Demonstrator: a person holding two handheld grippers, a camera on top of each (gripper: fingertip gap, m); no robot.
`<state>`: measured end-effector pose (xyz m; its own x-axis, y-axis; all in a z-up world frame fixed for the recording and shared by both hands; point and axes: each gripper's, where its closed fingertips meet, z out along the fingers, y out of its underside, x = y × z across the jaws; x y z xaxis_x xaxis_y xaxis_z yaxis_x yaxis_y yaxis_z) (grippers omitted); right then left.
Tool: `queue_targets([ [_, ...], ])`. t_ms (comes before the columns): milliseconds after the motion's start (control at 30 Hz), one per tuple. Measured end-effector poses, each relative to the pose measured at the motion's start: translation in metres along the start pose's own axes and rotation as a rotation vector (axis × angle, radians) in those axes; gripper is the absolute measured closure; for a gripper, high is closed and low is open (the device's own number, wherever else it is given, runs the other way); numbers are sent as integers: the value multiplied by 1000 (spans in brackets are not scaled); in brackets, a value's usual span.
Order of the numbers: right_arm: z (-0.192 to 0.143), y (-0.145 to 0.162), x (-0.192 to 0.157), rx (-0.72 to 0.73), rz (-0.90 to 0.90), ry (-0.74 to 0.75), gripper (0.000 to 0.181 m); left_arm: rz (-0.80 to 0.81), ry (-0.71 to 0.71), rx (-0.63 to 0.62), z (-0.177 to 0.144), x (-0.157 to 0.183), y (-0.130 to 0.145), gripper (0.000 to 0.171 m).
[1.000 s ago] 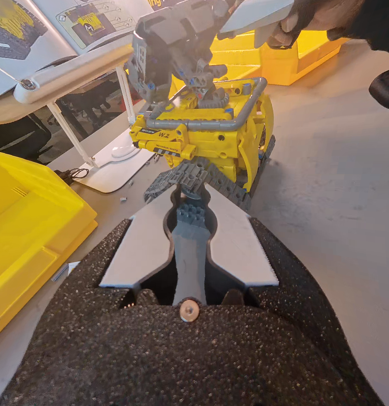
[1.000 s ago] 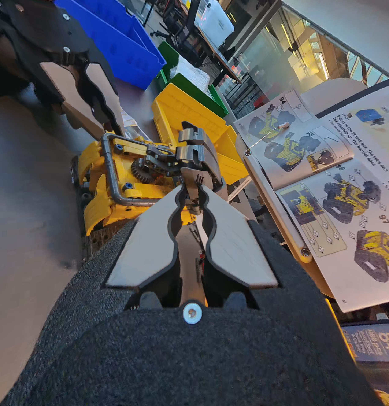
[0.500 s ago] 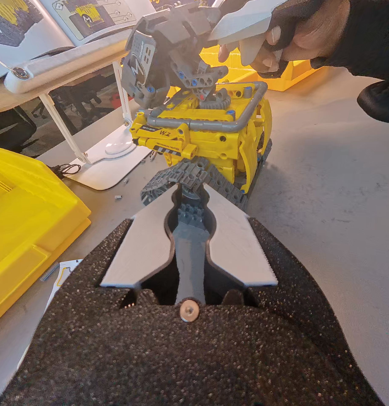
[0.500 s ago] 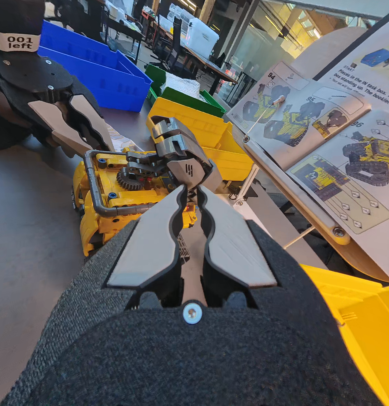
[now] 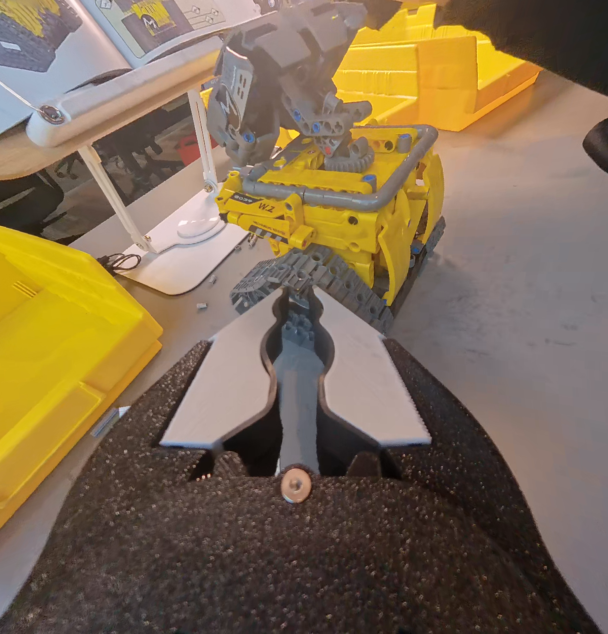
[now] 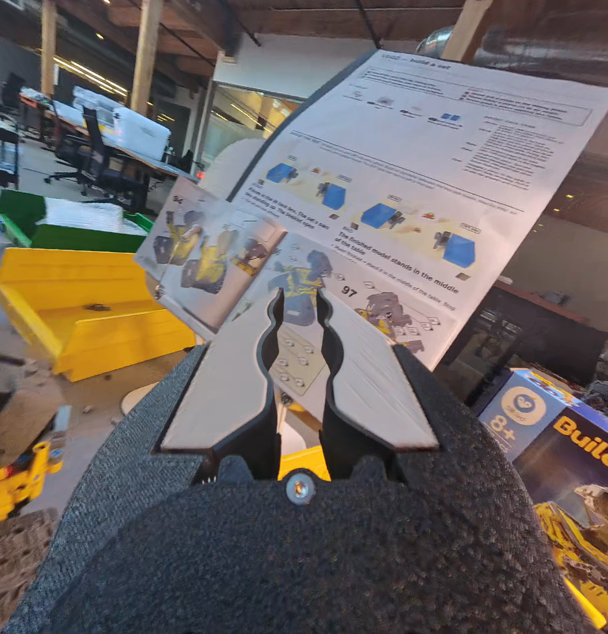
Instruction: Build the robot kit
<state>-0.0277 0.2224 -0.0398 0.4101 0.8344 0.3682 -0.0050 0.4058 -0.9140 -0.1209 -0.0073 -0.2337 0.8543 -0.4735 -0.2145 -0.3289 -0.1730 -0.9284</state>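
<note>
The left gripper (image 5: pixel 298 295) is clenched on the grey track (image 5: pixel 313 274) at the near corner of a yellow brick-built tracked vehicle (image 5: pixel 333 219), which stands on the grey desk (image 5: pixel 501 308); a grey studded piece (image 5: pixel 297 329) shows between its fingers (image 5: pixel 234 377); the vehicle's dark grey bucket arm (image 5: pixel 278 79) rises above its top, close under the edge of a white book stand (image 5: pixel 179 247) whose base sits just left of the model; an open instruction booklet (image 5: pixel 89 31) rests on that stand; one yellow bin (image 5: pixel 38 360) lies to the left of the gripper and another yellow bin (image 5: pixel 443 68) behind the vehicle; a small loose part (image 5: pixel 202 305) lies on the desk beside the track.

The right gripper (image 6: pixel 298 295) is released, its fingers (image 6: pixel 227 387) parted and grasping nothing, raised in the air and facing the booklet (image 6: pixel 213 254) and a large printed sheet (image 6: pixel 416 164) behind it; a yellow bin (image 6: pixel 83 308) and a green bin (image 6: pixel 72 233) sit to the left; a blue product box (image 6: pixel 549 456) stands at the right; part of the yellow vehicle (image 6: pixel 17 477) shows at the lower left edge, well apart from these fingers.
</note>
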Motion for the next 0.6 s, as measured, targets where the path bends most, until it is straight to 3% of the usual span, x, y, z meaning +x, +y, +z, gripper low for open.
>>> queue_targets([
  [233, 61, 12, 47, -60, 100, 89, 166, 16, -81, -7, -14, -13, 5, 160],
  [400, 70, 27, 53, -95, 155, 110, 181, -10, -110, 20, -22, -23, 0, 160],
  [600, 69, 45, 55, -157, 123, 140, 181, -39, -108, 21, -22, -27, 2, 160],
])
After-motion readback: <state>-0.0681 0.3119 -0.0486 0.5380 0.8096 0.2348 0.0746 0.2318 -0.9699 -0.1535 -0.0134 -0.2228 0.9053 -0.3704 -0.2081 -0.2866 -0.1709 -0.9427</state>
